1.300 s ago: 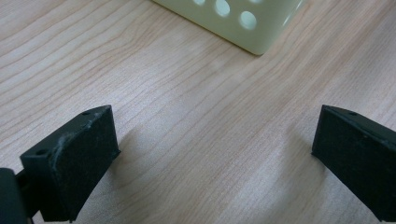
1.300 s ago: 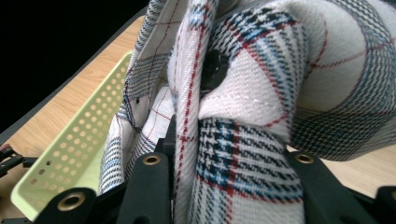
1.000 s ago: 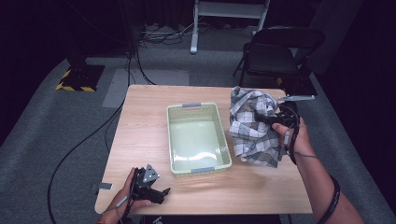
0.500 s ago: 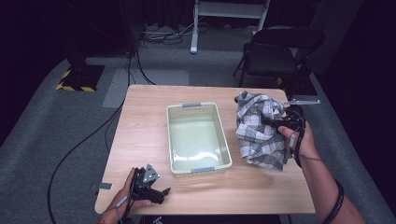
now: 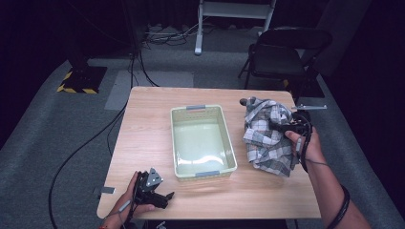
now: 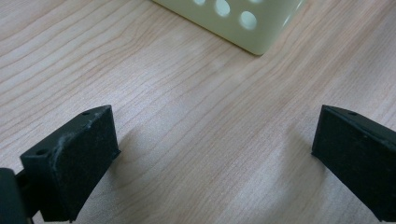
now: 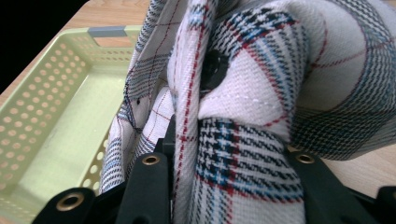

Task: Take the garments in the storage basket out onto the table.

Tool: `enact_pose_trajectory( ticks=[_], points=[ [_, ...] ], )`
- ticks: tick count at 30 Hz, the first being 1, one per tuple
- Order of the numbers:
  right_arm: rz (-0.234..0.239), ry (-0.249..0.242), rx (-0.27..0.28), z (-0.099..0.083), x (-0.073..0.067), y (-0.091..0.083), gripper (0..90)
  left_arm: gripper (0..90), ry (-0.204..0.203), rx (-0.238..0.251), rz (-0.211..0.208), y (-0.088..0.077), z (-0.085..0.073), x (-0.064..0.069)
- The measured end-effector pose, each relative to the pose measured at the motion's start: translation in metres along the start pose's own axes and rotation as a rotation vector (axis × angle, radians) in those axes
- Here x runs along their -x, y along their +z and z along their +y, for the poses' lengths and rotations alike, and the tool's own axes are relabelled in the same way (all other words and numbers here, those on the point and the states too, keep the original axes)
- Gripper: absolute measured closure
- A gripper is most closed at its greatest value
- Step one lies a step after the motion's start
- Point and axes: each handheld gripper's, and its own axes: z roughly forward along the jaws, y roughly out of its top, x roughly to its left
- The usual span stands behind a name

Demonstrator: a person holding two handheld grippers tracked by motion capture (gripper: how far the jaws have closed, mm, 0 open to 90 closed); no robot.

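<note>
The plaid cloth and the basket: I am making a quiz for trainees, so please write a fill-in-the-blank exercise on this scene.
1. The right gripper is shut on the plaid ____.
2. The pale green basket on the wooden table holds ____.
3. In the high view, the plaid cloth lies to the ____ of the basket.
4. The left gripper has its jaws ____ above bare wood.

Missing words: cloth; nothing; right; open
</note>
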Motion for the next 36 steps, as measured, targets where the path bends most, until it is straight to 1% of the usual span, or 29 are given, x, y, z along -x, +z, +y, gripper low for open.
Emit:
enact_pose_trajectory(
  ticks=[10, 16, 30, 36],
  points=[
    [-0.016, 0.03, -0.01, -0.004, 0.009, 0.011, 64.5, 0.0, 0.0, 0.0, 0.0, 0.0, 0.0, 0.0],
    [-0.018, 0.062, -0.026, -0.008, 0.016, 0.024, 64.4, 0.0, 0.0, 0.0, 0.0, 0.0, 0.0, 0.0],
    [-0.018, 0.081, -0.069, -0.017, 0.023, 0.043, 63.4, 0.0, 0.0, 0.0, 0.0, 0.0, 0.0, 0.0],
    [-0.026, 0.073, -0.085, -0.02, 0.024, 0.049, 61.9, 0.0, 0.0, 0.0, 0.0, 0.0, 0.0, 0.0]
  ],
)
